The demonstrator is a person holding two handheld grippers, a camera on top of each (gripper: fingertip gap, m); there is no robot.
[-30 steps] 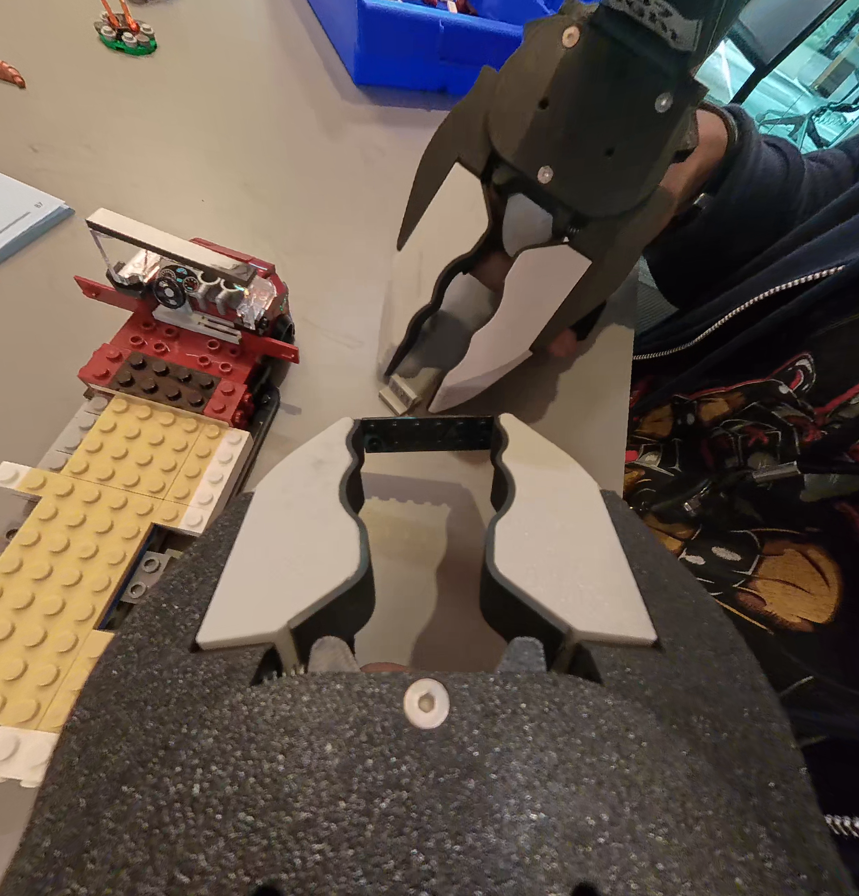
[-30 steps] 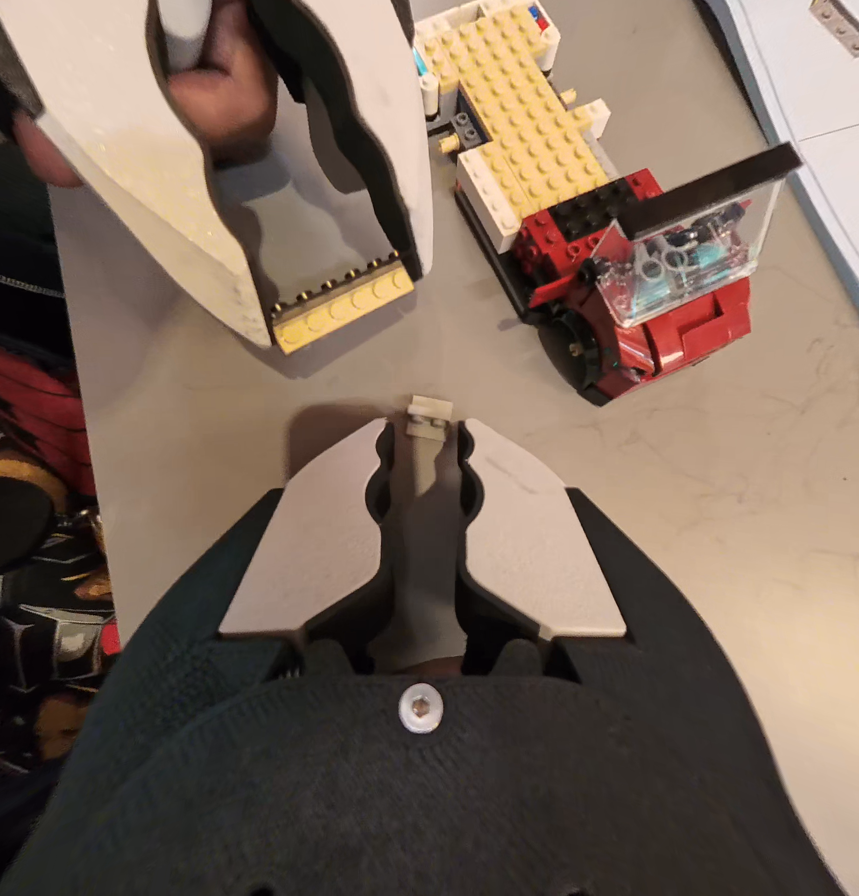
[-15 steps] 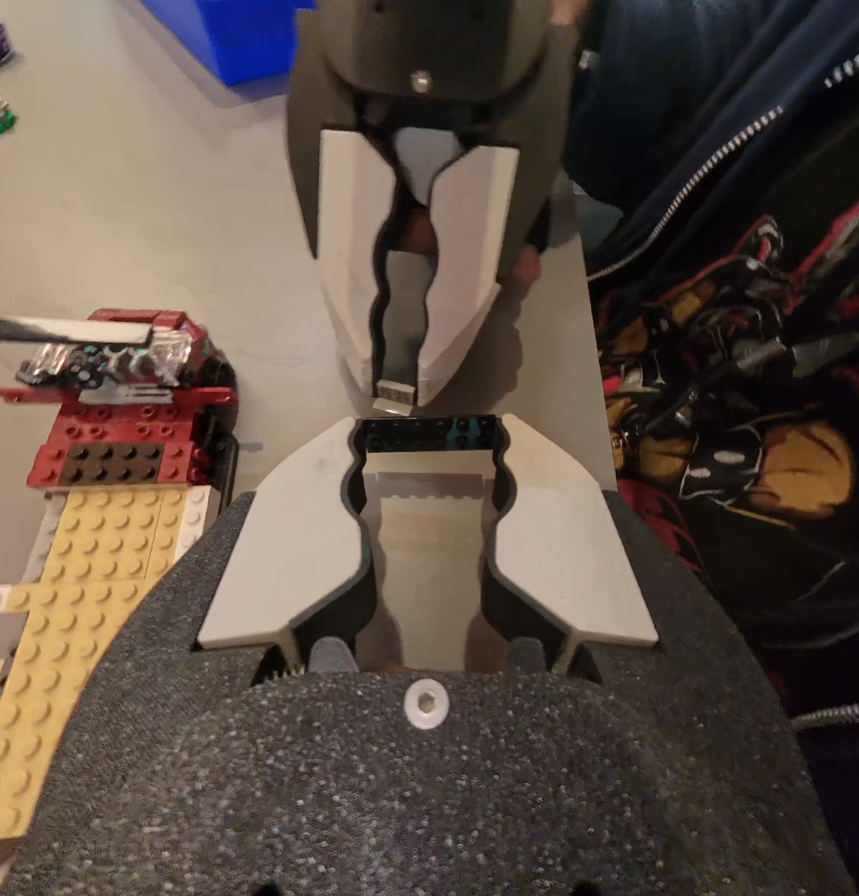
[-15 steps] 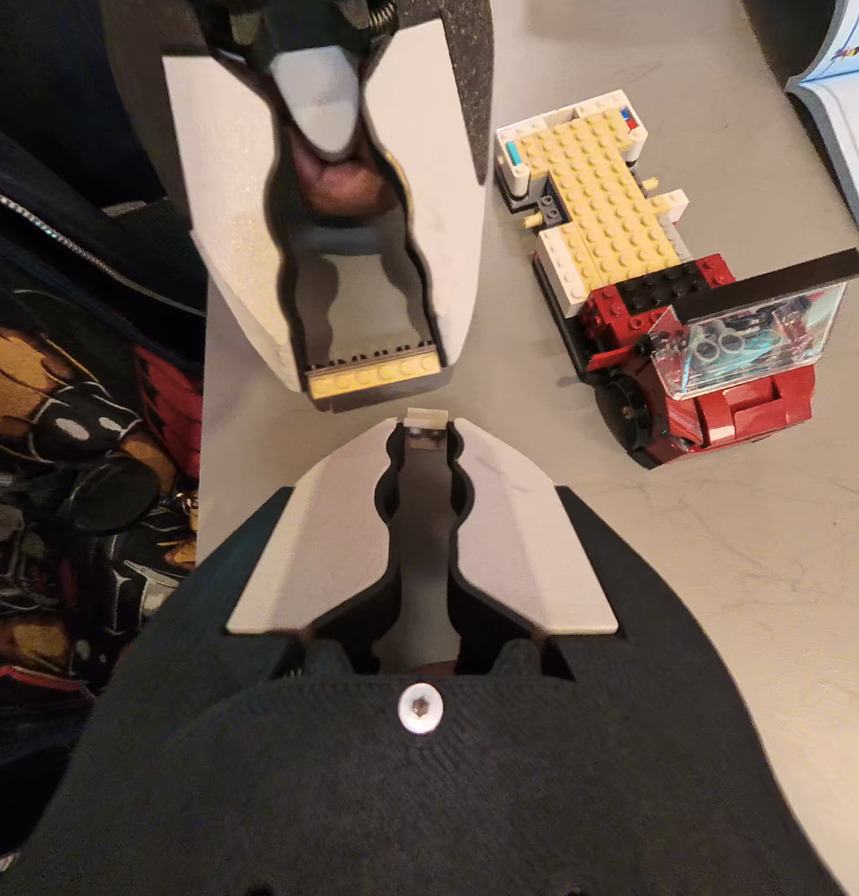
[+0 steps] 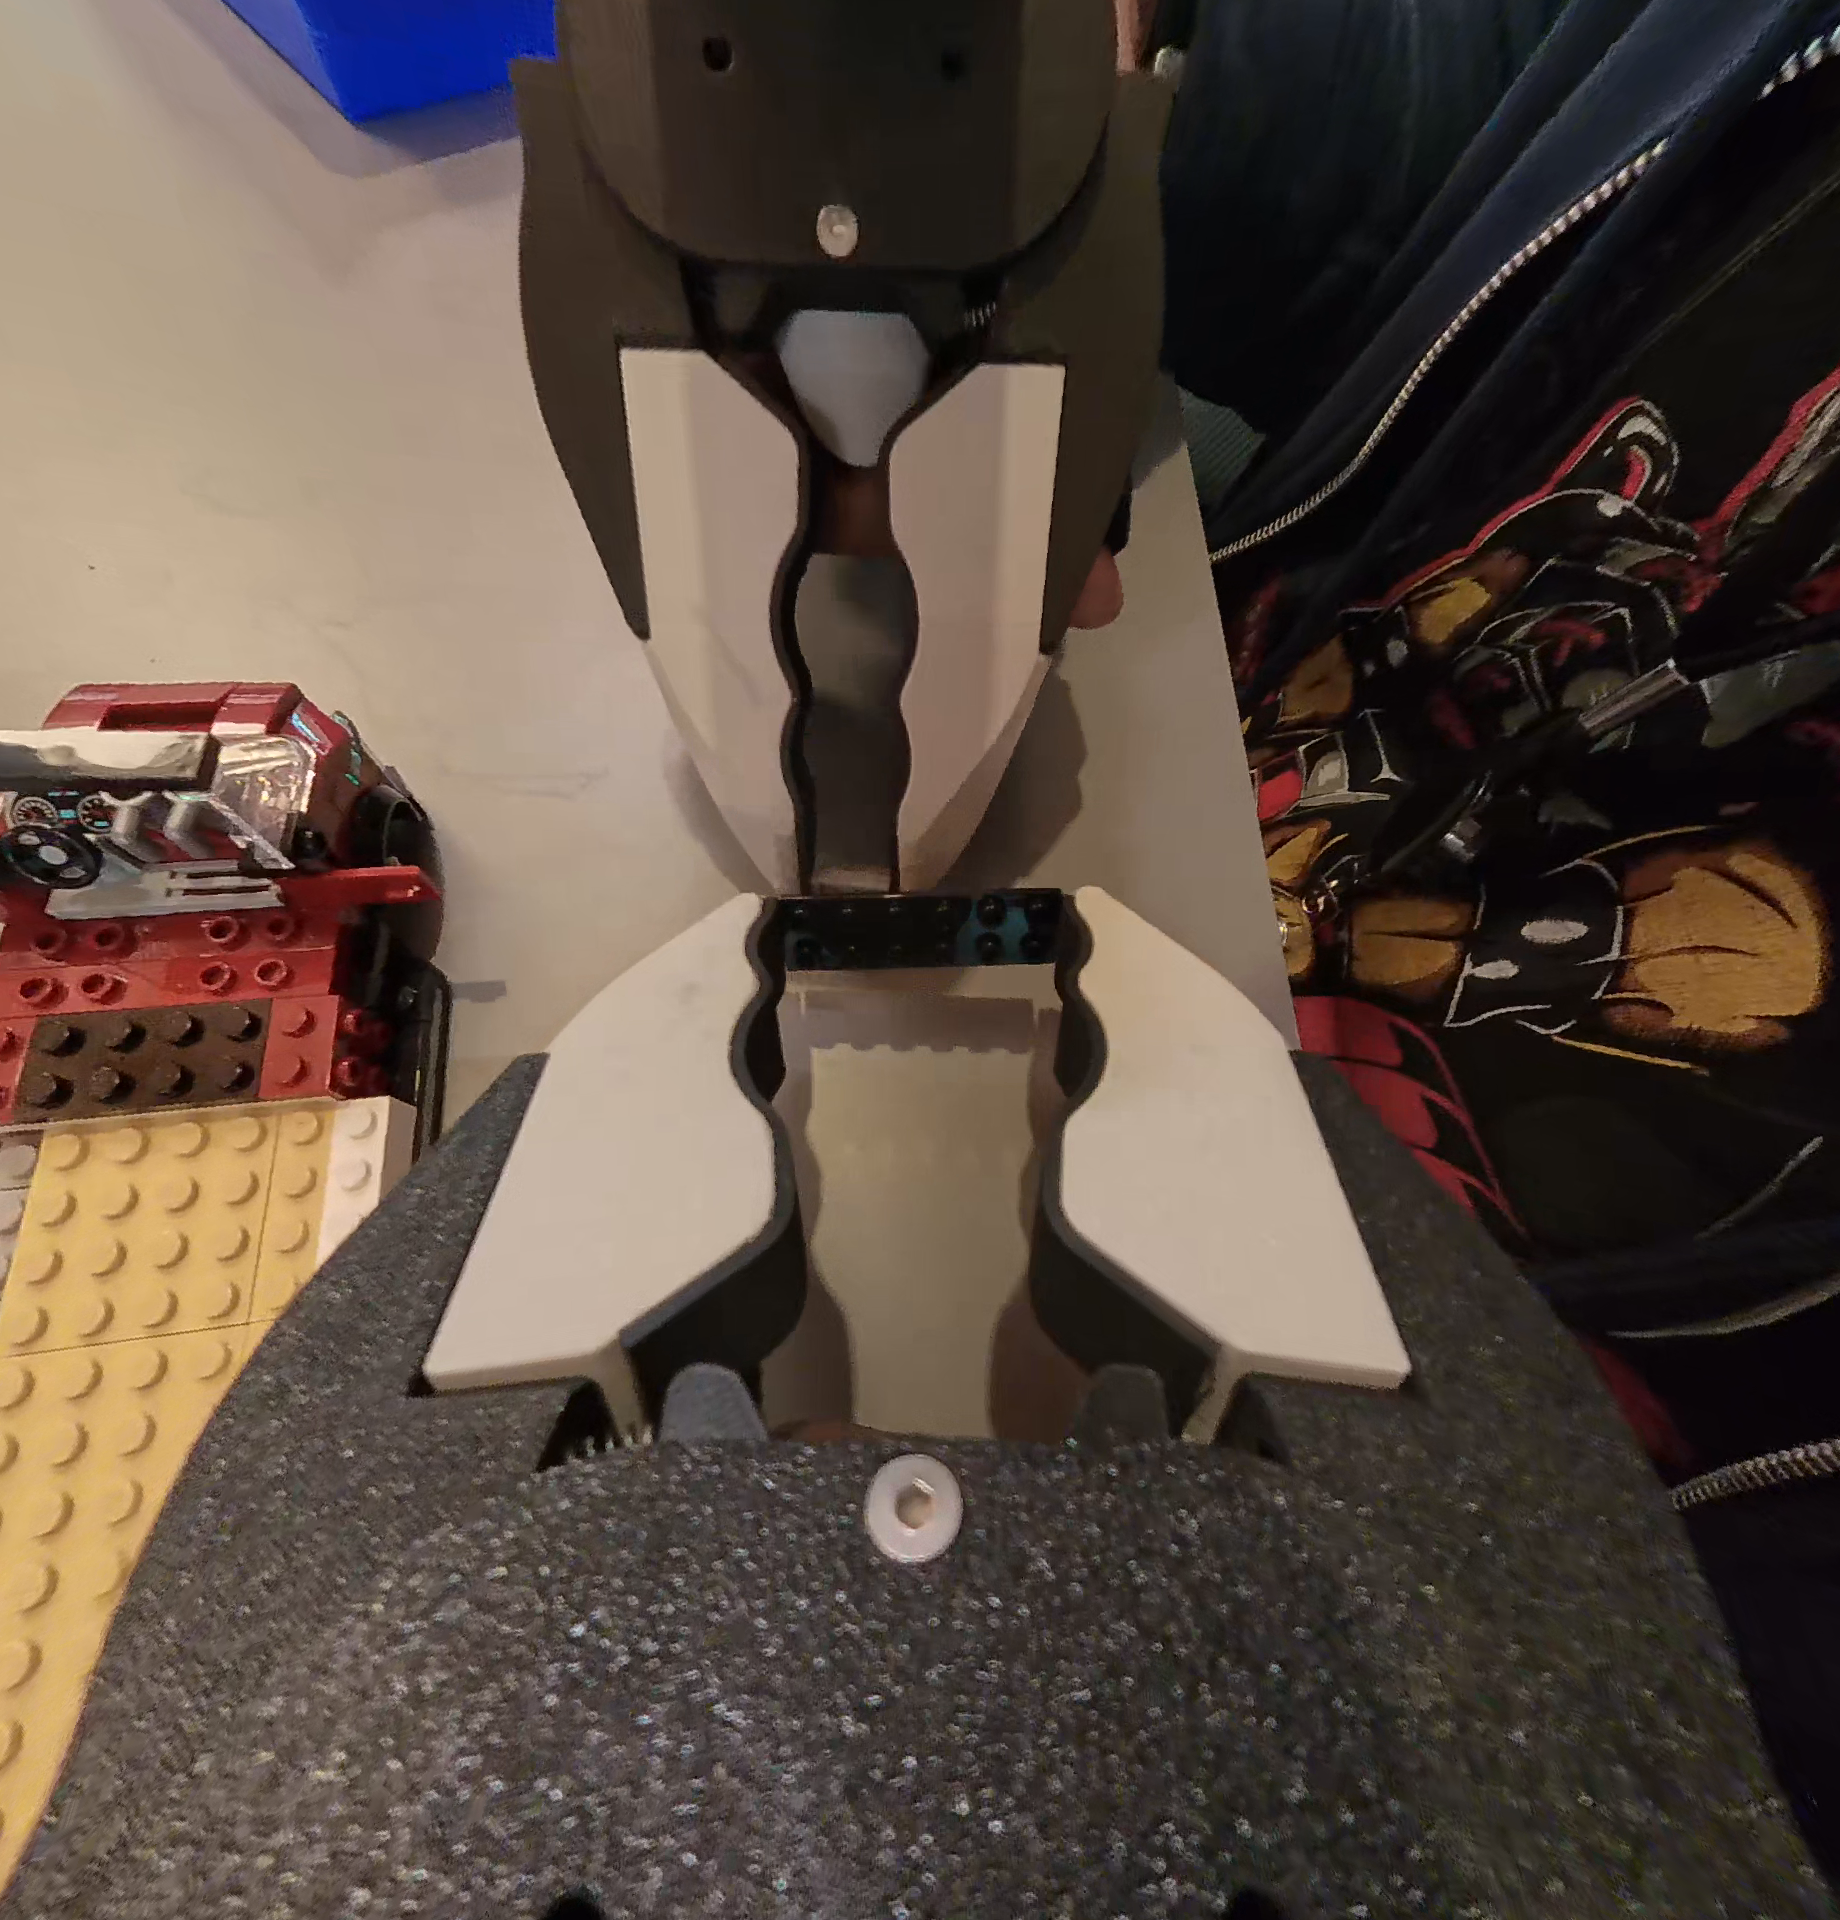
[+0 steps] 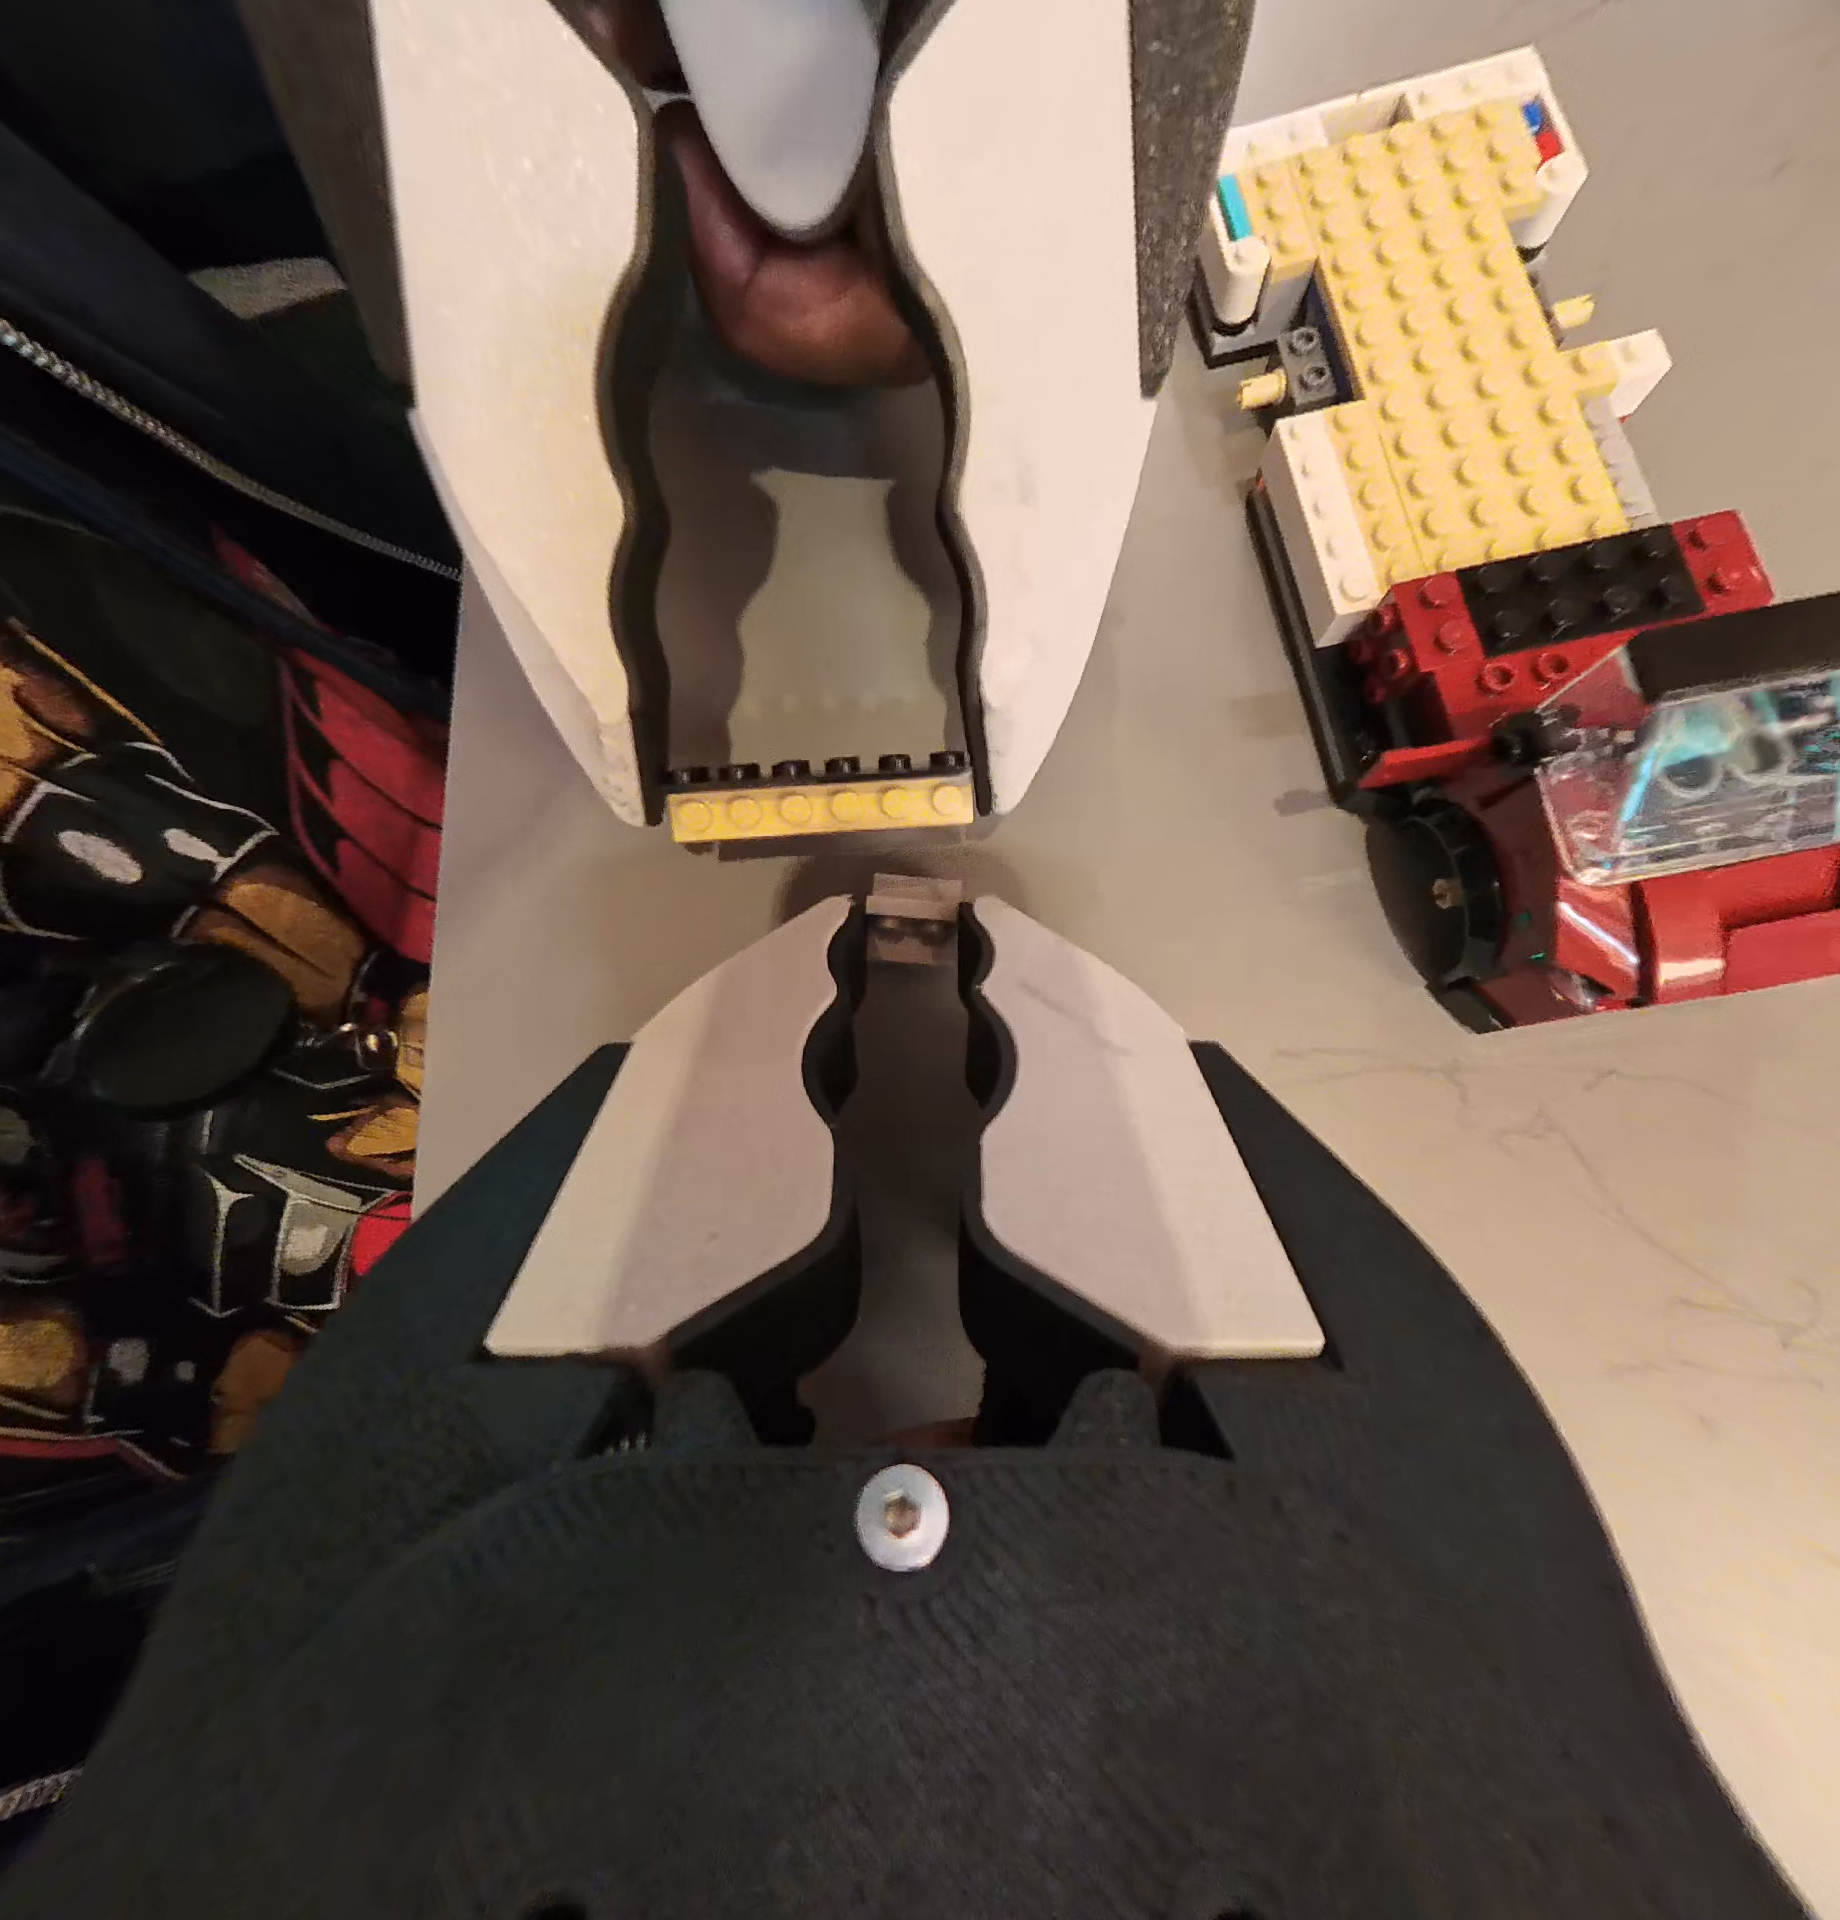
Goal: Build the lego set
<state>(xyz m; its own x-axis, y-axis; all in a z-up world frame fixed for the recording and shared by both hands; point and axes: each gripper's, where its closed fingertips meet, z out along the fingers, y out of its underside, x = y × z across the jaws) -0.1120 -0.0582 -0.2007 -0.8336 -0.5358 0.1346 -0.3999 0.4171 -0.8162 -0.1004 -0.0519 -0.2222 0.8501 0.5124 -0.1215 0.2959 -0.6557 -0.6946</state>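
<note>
Left tongs [image 5: 921, 935] grip a black-and-tan brick stack [image 5: 921, 933] endwise, right tongs [image 6: 911, 920] pinch a small grey piece [image 6: 908, 914] just beside it, above the worktop [image 6: 1415, 1247].

A pale grey table [image 6: 1518, 1195] carries a brick-built truck [image 6: 1518, 540] (red cab, tan bed) and a blue bin [image 5: 396, 62].

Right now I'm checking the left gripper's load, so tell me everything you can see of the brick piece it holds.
The brick piece is a long black studded plate with a tan plate stacked against it, plastic-looking. It spans the left gripper crosswise, clamped end to end between both fingertips, above the table. The right gripper's small grey piece is close in front.
</note>
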